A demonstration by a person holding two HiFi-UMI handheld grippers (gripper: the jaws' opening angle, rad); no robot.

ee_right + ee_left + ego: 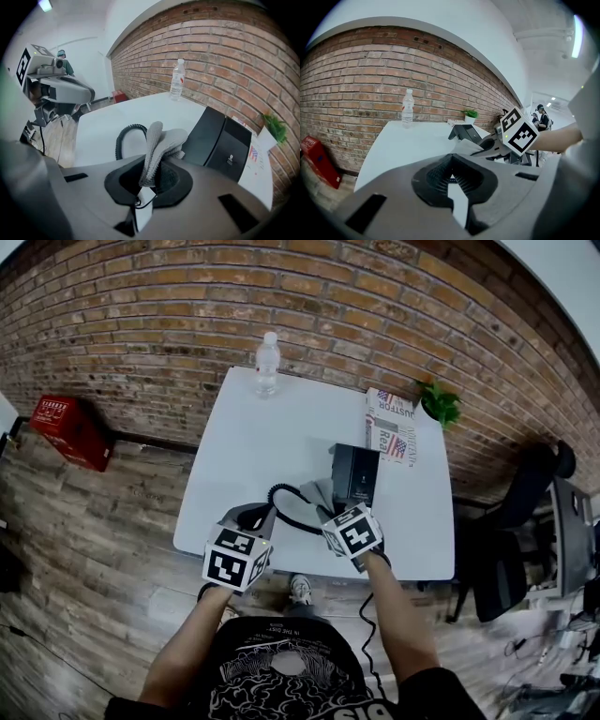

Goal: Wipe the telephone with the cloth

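The black telephone [355, 474] stands near the table's front right, and its coiled cord [284, 502] loops out to the left. My right gripper [152, 176] is shut on a grey cloth [159, 140], whose folds stick up out of the jaws just left of the telephone [225, 145]. In the head view the cloth [317, 491] hangs beside the telephone's left side; whether they touch I cannot tell. My left gripper [451, 180] is shut with nothing between its pads. It hovers at the front left edge [251, 517], left of the cord. No handset is visible.
A clear water bottle [267, 362] stands at the back of the white table [253, 437]. A folded newspaper [389, 423] and a small green plant [437, 401] are at the back right. A red crate [70, 430] is on the floor at left, a black chair [525, 512] at right.
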